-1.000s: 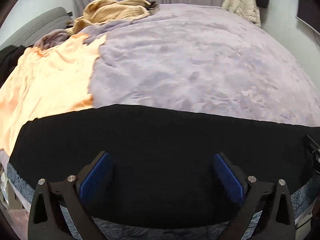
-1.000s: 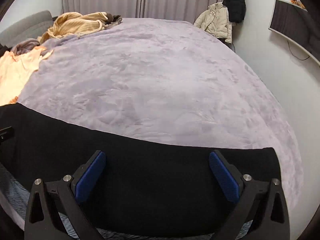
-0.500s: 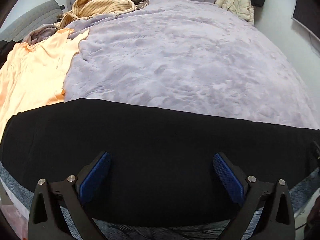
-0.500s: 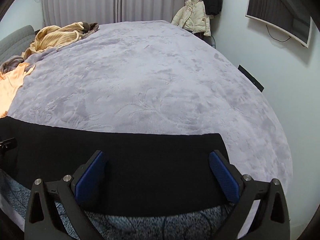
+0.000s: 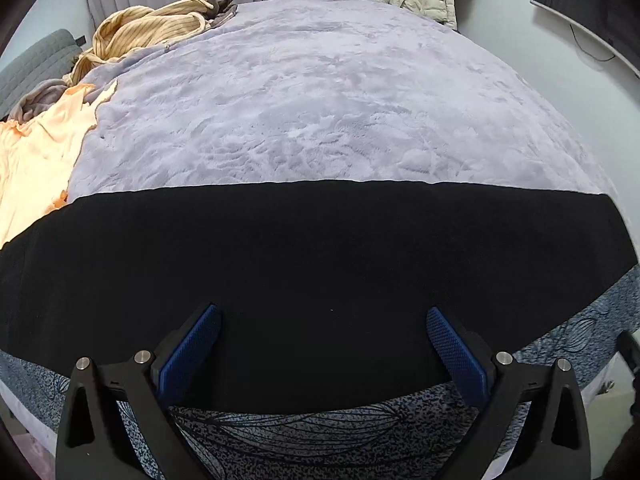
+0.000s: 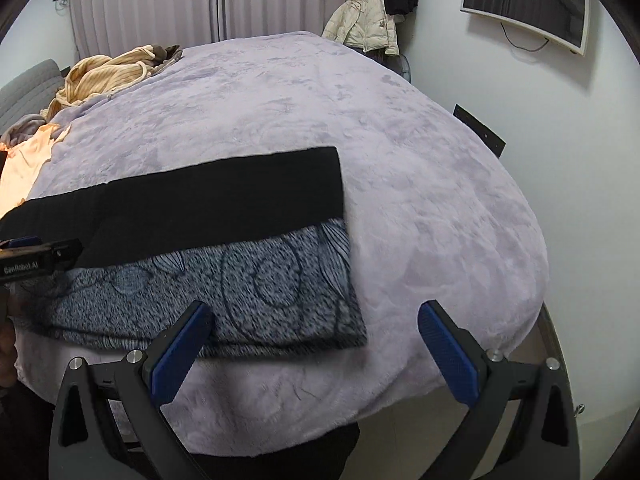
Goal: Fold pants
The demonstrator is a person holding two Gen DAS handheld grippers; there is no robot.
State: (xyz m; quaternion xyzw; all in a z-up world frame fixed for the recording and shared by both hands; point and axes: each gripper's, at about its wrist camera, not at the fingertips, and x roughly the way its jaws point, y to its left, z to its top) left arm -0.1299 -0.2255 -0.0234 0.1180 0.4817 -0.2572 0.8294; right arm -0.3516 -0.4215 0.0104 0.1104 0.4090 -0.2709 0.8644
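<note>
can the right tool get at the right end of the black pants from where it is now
Probably yes. The right tool is open, and only bare purple blanket lies between it and the end of the black pants and patterned cloth.

White walls, a pleated curtain point(image 6: 160, 4) and a wall screen point(image 6: 528, 0) surround the lilac-covered bed point(image 6: 400, 140).

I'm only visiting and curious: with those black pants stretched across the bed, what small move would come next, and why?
Probably the right gripper reaches for the pants' right end to fold it leftward. Both grippers are open and empty, and the pants lie in one long flat band on the lilac blanket, over a patterned cloth.
</note>
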